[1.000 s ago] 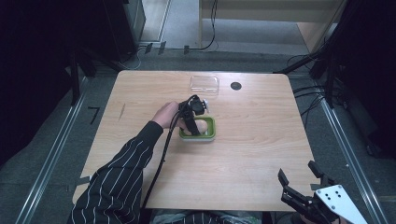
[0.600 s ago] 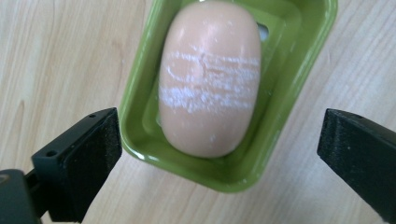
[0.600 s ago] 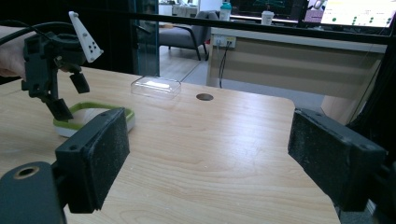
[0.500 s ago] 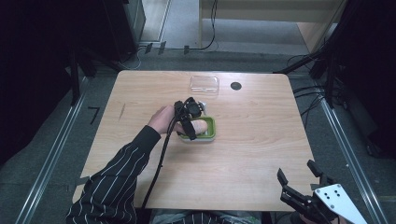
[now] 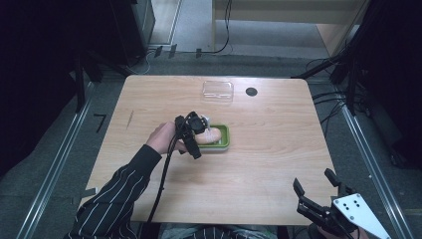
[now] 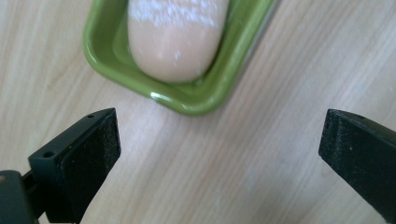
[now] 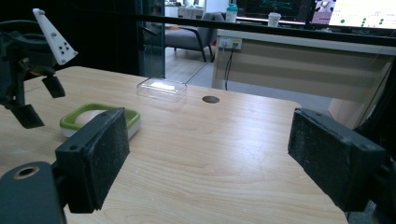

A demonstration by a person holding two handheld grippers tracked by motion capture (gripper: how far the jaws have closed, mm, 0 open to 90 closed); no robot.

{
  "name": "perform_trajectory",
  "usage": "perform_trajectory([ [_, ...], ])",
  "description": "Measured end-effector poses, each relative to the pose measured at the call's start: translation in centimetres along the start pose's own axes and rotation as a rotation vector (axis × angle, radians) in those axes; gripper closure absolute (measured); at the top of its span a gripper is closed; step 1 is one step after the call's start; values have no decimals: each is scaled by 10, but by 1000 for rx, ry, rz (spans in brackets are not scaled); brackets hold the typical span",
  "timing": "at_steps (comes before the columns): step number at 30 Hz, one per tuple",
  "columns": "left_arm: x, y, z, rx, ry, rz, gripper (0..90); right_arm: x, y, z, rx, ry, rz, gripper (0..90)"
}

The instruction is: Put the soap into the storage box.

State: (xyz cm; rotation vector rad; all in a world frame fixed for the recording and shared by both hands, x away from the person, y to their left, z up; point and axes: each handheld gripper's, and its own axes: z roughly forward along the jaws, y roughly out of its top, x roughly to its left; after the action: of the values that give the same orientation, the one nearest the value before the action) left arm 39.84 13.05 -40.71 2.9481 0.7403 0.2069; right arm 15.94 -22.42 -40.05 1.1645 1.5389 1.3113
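Note:
A green dish (image 5: pixel 227 138) sits mid-table with a pale, powder-dusted bread roll (image 5: pixel 213 135) lying in it. My left gripper (image 5: pixel 197 139) hovers just left of the dish, held by a hand in a striped sleeve. In the left gripper view its jaws (image 6: pixel 219 154) stand wide apart over bare wood, just short of the dish (image 6: pixel 187 100) and roll (image 6: pixel 175 42). They have just been opening, and nothing is between them. My right gripper (image 5: pixel 315 182) is open at the table's near right corner. Its jaws (image 7: pixel 210 158) are wide with nothing between them.
A clear plastic box (image 5: pixel 218 90) lies near the far edge beside a black round hole (image 5: pixel 251 91). The wooden table (image 5: pixel 268 154) has bare room right of the dish. The right gripper view shows the left gripper (image 7: pixel 41 101), the dish (image 7: pixel 126 114) and the box (image 7: pixel 161 88).
My left gripper has drawn back to the left, off the dish, leaving the roll lying in it. The right gripper has stayed put.

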Motion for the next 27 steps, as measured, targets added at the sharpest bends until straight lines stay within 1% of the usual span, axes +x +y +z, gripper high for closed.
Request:
perform_trajectory([
  [3, -5, -9, 0, -3, -8, -20, 0, 0, 0, 1, -1, 5, -3, 132],
  [6, -10, -20, 1, 11, -2, -31, 0, 1, 0, 2, -1, 7, -3, 132],
  [8, -13, -27, 2, 8, 1, -42, 0, 1, 1, 2, -4, 10, -6, 132],
  [11, -18, -37, 3, 18, 4, -50, 0, 1, 1, 3, -7, 11, -6, 132],
  [14, -23, -45, 4, 10, 11, -66, 0, 2, 1, 3, -6, 14, -5, 132],
  [16, -28, -49, 5, 19, 10, -63, 0, 1, 1, 4, -7, 16, -8, 132],
  [18, -32, -53, 6, 13, 12, -69, 0, 2, 1, 4, -7, 17, -8, 132],
  [19, -34, -55, 6, 15, 15, -64, 0, 2, 1, 4, -8, 17, -8, 132],
  [20, -37, -58, 6, 7, 15, -71, 0, 2, 1, 4, -9, 17, -7, 132],
  [22, -42, -63, 6, 4, 15, -68, 0, 2, 1, 4, -8, 18, -2, 132],
  [24, -48, -69, 7, 18, 29, -63, 0, 1, 1, 4, -10, 18, -6, 132],
  [27, -53, -79, 9, 20, 27, -79, 0, 2, 1, 4, -8, 21, -5, 132],
])
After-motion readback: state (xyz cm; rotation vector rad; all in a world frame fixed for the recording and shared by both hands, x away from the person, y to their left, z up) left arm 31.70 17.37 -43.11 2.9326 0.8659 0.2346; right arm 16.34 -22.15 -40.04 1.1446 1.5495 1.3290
